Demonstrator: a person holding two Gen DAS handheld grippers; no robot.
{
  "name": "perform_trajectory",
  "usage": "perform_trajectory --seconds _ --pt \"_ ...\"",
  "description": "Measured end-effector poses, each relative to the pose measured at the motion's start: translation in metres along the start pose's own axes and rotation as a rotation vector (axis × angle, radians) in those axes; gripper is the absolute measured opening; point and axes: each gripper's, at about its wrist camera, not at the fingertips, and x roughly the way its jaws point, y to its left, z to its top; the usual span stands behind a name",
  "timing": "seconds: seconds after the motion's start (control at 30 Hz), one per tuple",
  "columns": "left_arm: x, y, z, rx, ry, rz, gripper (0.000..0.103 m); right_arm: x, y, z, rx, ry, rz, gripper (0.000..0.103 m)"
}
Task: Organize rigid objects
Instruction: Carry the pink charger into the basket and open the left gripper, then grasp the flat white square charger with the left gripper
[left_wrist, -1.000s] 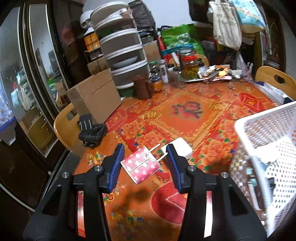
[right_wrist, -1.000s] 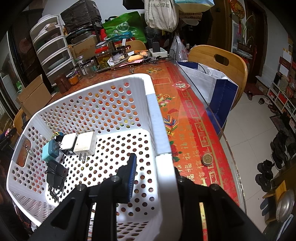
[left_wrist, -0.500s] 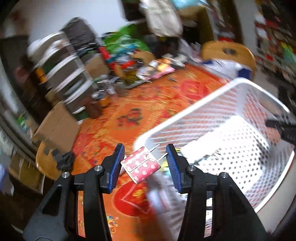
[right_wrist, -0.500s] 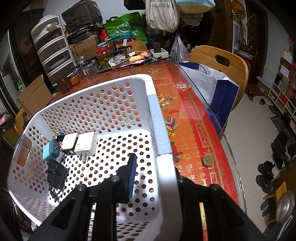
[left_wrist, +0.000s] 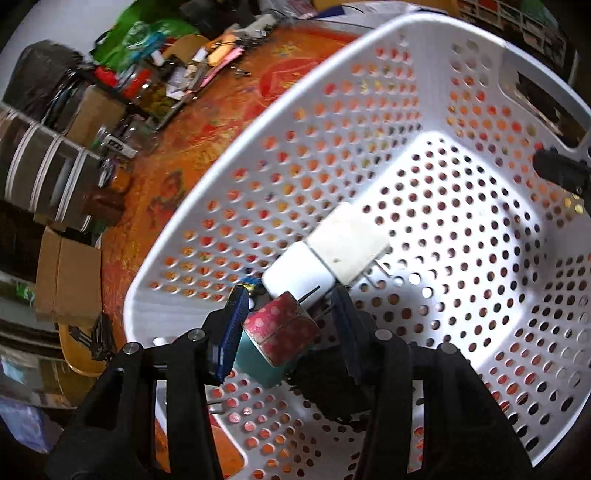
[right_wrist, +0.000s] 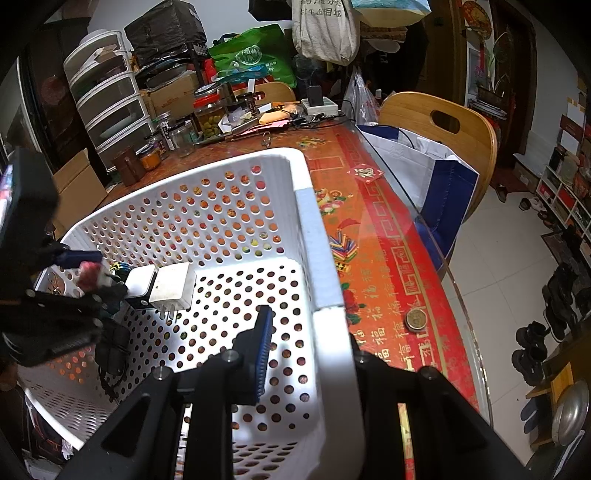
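Note:
My left gripper (left_wrist: 288, 317) is shut on a pink polka-dot charger (left_wrist: 277, 332), prongs pointing away, low inside the white perforated basket (left_wrist: 332, 122). Just beyond it lie two white chargers (left_wrist: 347, 247) on the basket floor. A teal adapter (left_wrist: 255, 362) and a black adapter (left_wrist: 328, 384) lie under the jaws. In the right wrist view the pink charger (right_wrist: 88, 275) hangs at the basket's far left corner. My right gripper (right_wrist: 310, 354) is shut on the basket's near wall (right_wrist: 306, 229), one finger inside and one outside.
The basket stands on a red patterned tablecloth (right_wrist: 373, 236). A coin (right_wrist: 415, 319) lies near the table's glass edge at the right. A wooden chair (right_wrist: 443, 125) stands beyond it. Jars (right_wrist: 208, 114), plastic drawers (right_wrist: 107, 96) and a cardboard box (left_wrist: 66, 273) crowd the far side.
My left gripper has swung from above the tablecloth into the basket with the pink charger, rolling as it went. The right gripper and the basket have stayed still.

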Motion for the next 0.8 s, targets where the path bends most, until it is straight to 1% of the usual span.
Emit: perform_trajectory --seconds 0.07,0.13,0.2,0.3,0.33,0.37,0.4,0.43,0.5,0.57,0.6,0.63,0.67,0.7,0.73,0.77,0.8 --pt "0.005 -0.011 0.003 0.037 0.024 -0.011 0.044 0.000 0.000 0.000 0.001 0.000 0.002 0.025" --pt "0.014 -0.020 0.004 0.078 0.074 -0.048 0.044 0.000 0.000 0.000 -0.001 0.001 0.003 0.025" --pt "0.021 -0.024 0.006 0.090 0.110 -0.085 0.044 0.000 0.000 0.000 -0.002 0.001 0.004 0.025" --pt "0.025 -0.023 0.009 0.089 0.129 -0.117 0.044 0.001 0.000 0.000 0.000 0.002 0.002 0.025" --pt "0.025 -0.024 0.009 0.093 0.133 -0.125 0.046 0.000 0.000 0.000 0.000 0.003 0.002 0.025" --pt "0.026 -0.023 0.009 0.099 0.136 -0.133 0.056 0.000 0.000 0.000 0.000 0.004 0.001 0.025" --pt "0.025 -0.024 0.008 0.104 0.133 -0.148 0.062 0.001 0.000 0.000 0.000 0.005 0.000 0.025" --pt "0.023 -0.022 0.008 0.100 0.117 -0.153 0.069 0.001 0.000 0.000 0.001 0.005 -0.001 0.025" --pt "0.006 -0.008 0.004 0.072 0.035 -0.132 0.069 0.001 0.000 0.000 0.003 0.007 -0.001 0.025" --pt "-0.023 0.021 -0.005 -0.007 -0.075 -0.160 0.069 0.001 -0.001 0.000 0.005 0.008 -0.001 0.025" --pt "-0.041 0.043 -0.015 -0.066 -0.139 -0.175 0.071 0.001 -0.001 0.000 0.005 0.009 -0.001 0.025" --pt "-0.058 0.068 -0.026 -0.126 -0.202 -0.177 0.079 0.002 -0.001 0.000 0.004 0.011 -0.003 0.025" --pt "-0.074 0.096 -0.042 -0.196 -0.269 -0.167 0.092 0.002 -0.001 0.000 0.003 0.013 -0.005 0.025" --pt "-0.081 0.119 -0.051 -0.247 -0.306 -0.149 0.099 0.002 -0.001 0.000 0.002 0.015 -0.005 0.025" --pt "-0.086 0.143 -0.062 -0.309 -0.338 -0.118 0.103 0.002 -0.001 0.000 0.002 0.014 -0.006 0.025" --pt "-0.084 0.169 -0.073 -0.373 -0.344 -0.090 0.103 0.002 -0.001 0.000 0.002 0.015 -0.005 0.025" --pt "-0.081 0.185 -0.077 -0.404 -0.337 -0.083 0.103 0.002 -0.001 0.000 0.002 0.015 -0.005 0.025"
